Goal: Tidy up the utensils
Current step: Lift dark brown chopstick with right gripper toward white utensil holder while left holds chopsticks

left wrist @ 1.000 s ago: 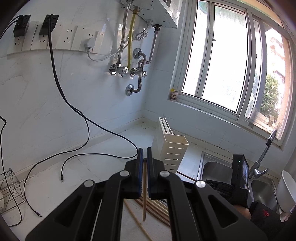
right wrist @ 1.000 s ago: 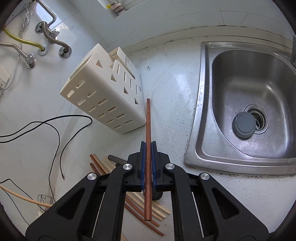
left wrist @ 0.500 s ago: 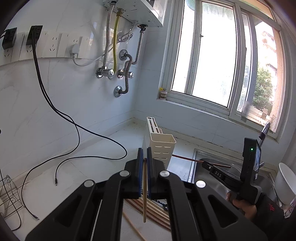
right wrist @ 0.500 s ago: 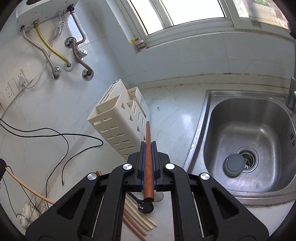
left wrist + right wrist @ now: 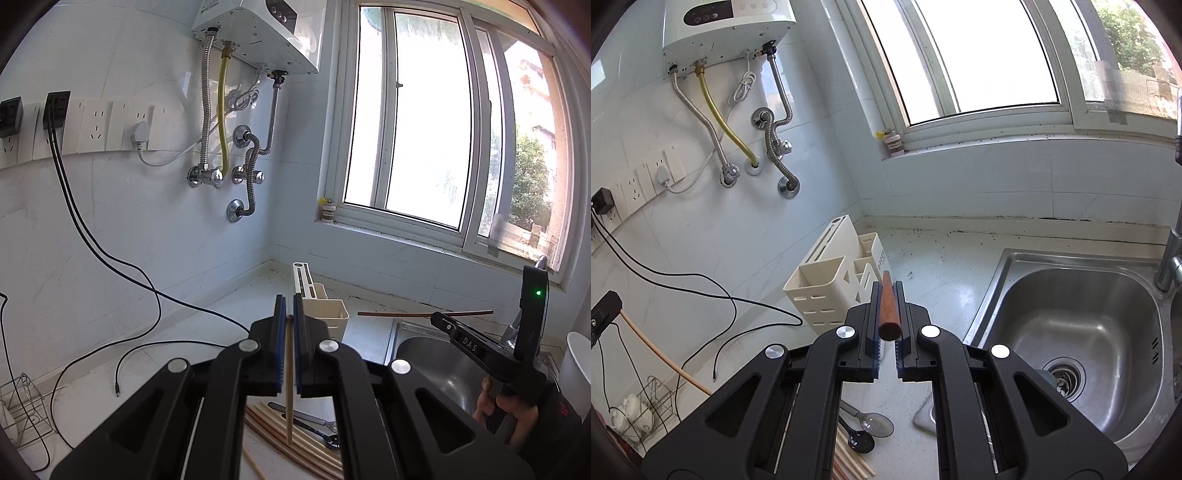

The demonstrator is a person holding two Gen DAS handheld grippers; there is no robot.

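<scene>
Left gripper [image 5: 290,317] is clamping a pale wooden chopstick [image 5: 289,384]. Right gripper [image 5: 887,295] is pinching a reddish-brown wooden chopstick [image 5: 888,310], hovering near the cream slotted plastic utensil holder [image 5: 827,291] standing toward the white counter's [image 5: 945,266] back corner.

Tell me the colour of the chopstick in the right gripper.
Reddish brown chopstick; the right wrist view shows it best.

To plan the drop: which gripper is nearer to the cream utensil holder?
Probably right: the right gripper points its chopstick beside the utensil holder; the left gripper sits behind it.
</scene>
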